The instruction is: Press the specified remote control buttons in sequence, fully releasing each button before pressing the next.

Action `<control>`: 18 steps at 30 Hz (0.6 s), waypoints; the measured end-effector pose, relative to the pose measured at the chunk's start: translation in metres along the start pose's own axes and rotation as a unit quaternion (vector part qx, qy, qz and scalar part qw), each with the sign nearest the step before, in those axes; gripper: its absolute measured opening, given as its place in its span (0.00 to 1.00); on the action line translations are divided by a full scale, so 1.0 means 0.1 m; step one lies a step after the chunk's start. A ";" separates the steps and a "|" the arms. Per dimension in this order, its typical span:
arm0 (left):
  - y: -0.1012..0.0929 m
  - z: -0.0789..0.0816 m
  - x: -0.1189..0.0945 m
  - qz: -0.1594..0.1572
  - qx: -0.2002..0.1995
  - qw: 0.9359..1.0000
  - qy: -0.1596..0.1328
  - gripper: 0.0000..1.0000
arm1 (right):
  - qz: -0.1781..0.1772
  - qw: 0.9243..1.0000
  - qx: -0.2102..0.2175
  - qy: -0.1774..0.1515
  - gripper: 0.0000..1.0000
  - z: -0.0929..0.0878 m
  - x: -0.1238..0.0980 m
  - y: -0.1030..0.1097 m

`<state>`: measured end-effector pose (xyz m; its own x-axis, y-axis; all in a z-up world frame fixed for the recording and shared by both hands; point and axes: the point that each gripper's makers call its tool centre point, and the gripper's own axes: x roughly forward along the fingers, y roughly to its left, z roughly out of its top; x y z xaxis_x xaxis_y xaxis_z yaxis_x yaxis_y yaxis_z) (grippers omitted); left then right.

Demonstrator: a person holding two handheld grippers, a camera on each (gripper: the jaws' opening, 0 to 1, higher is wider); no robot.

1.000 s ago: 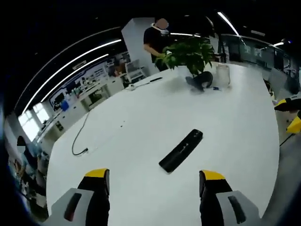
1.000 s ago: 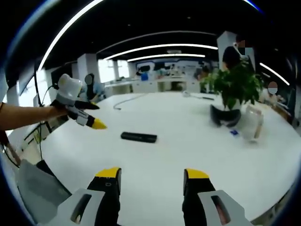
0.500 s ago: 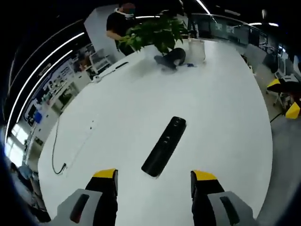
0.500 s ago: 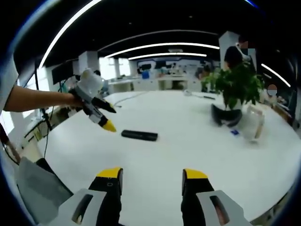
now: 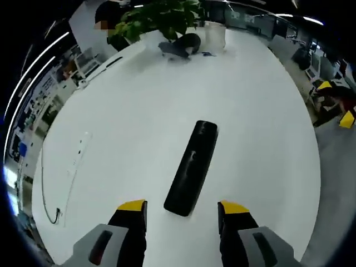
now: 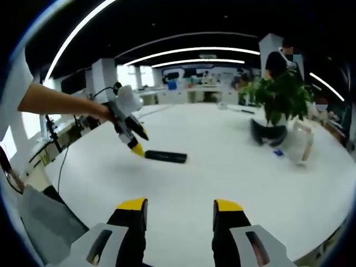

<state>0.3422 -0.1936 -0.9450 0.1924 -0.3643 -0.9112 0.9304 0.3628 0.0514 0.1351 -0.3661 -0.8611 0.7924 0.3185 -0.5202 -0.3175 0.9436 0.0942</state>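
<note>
A long black remote control [image 5: 191,167] lies flat on the white table [image 5: 261,128], its near end just ahead of my left gripper [image 5: 181,207], which is open with its yellow-tipped jaws on either side of that end. In the right gripper view the same remote [image 6: 166,156] lies mid-table, and the left gripper [image 6: 135,146] points down at its left end, held by a person's hand [image 6: 105,113]. My right gripper [image 6: 179,205] is open and holds nothing, well short of the remote.
A potted green plant [image 6: 283,97], a dark headset [image 6: 267,135] and a clear container [image 6: 299,144] stand at the table's far right. A thin cable [image 5: 61,183] trails along the left side. A person [image 6: 278,61] stands behind the plant. Desks line the background.
My left gripper has moved forward and down to the remote's near end, its jaws a little closer together. The right gripper has stayed put.
</note>
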 end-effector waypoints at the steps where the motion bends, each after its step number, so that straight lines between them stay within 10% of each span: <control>1: -0.01 -0.01 0.02 -0.010 -0.003 1.000 0.004 0.52 | 0.000 1.000 0.000 0.001 0.44 0.00 0.00 0.00; 18: 0.02 -0.14 0.28 -0.062 0.035 0.995 0.068 0.39 | 0.001 1.000 0.000 0.016 0.42 -0.07 0.01 0.02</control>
<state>0.3446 -0.1908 -0.9761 0.0358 -0.2816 -0.9589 0.9647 0.2603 -0.0404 0.1320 -0.3645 -0.8670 0.7745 0.3175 -0.5472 -0.3190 0.9429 0.0956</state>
